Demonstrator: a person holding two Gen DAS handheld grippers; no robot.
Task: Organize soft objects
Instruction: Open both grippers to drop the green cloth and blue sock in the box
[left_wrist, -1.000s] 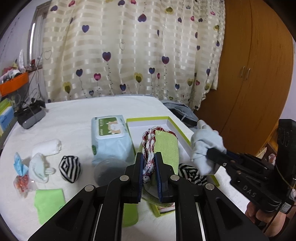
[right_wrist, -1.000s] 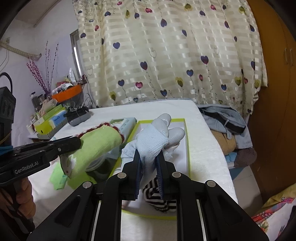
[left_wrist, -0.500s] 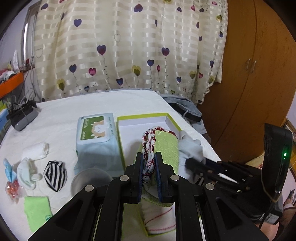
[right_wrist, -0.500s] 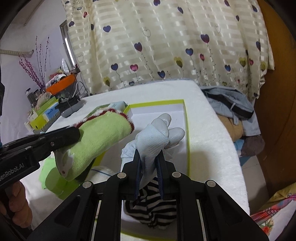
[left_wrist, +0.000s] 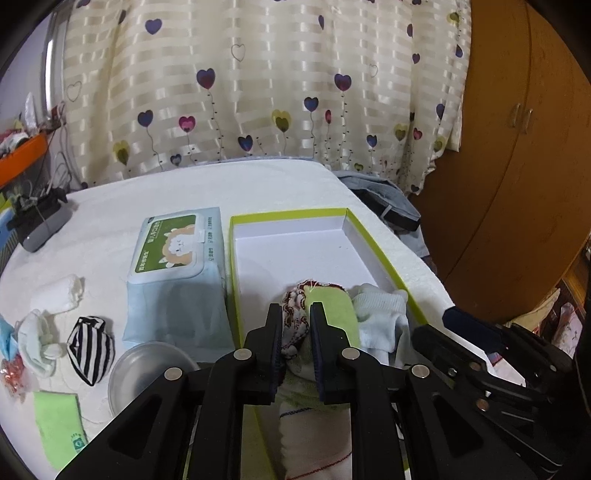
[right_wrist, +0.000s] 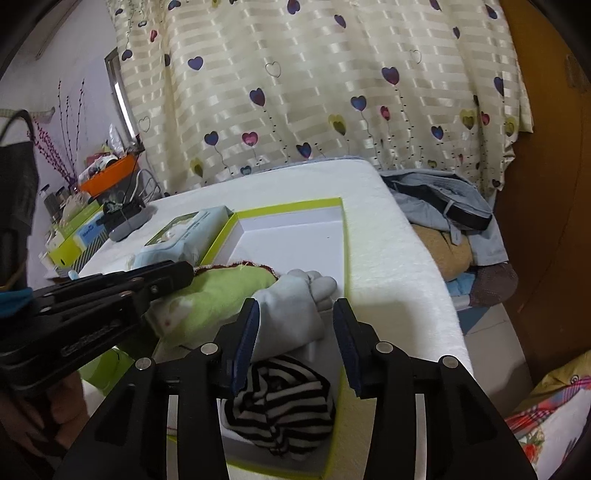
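Two claws meet over the lime-edged white cardboard box (left_wrist: 373, 243): left claw (left_wrist: 294, 334) clenched on the green red-trimmed sock (left_wrist: 338, 314), right claw (right_wrist: 295, 332) released around the pale blue sock (right_wrist: 291, 310) lying just right, both pointing far.

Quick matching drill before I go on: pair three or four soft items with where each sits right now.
Items:
1. green sock with red trim
2. pale blue sock
3. rolled white sock
4. flat green cloth

Places:
A. on the bed, near the left edge
B. lying in the green-edged box, between open fingers
C. on the bed, nearest the camera
D. pinched in the left gripper

Pairs: 1-D, 2-B, 3-A, 4-C
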